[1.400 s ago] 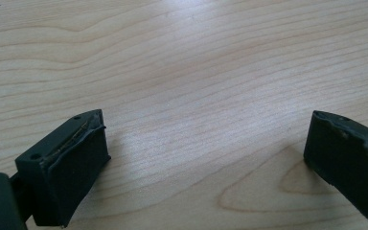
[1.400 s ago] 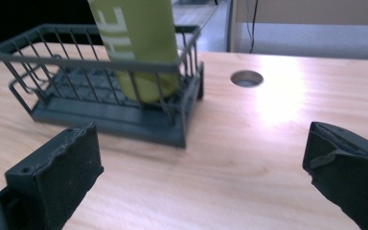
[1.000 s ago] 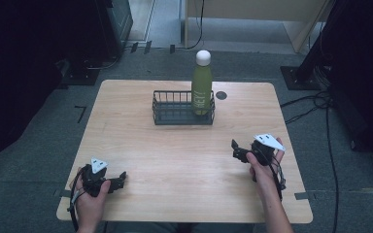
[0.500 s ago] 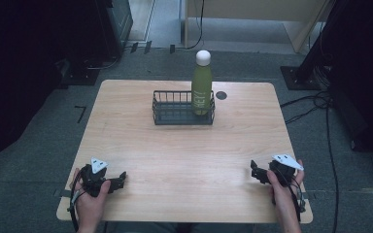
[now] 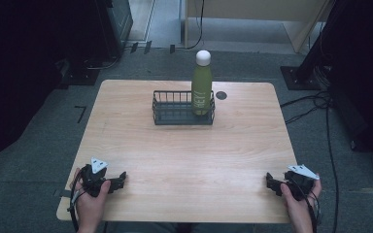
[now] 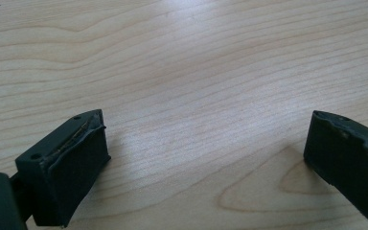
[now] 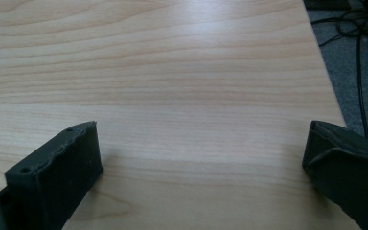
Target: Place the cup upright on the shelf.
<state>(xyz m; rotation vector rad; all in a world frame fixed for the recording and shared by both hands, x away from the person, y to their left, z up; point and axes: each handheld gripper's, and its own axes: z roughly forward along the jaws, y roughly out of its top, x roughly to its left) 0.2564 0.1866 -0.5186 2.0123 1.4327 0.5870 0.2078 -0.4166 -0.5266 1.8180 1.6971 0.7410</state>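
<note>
At the far middle of the worktop [image 5: 184, 145], the green bottle [image 5: 201, 90] is standing upright in the right end of the black wire basket [image 5: 175, 110]. Well apart from it, the left hand-held gripper [image 5: 121, 177] and right hand-held gripper [image 5: 270, 181] are resting at the near corners, both spread wide and holding nothing.

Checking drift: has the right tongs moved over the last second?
Yes. The right tongs pulled back from the wire basket toward the table's near right corner, and sits open there.
</note>
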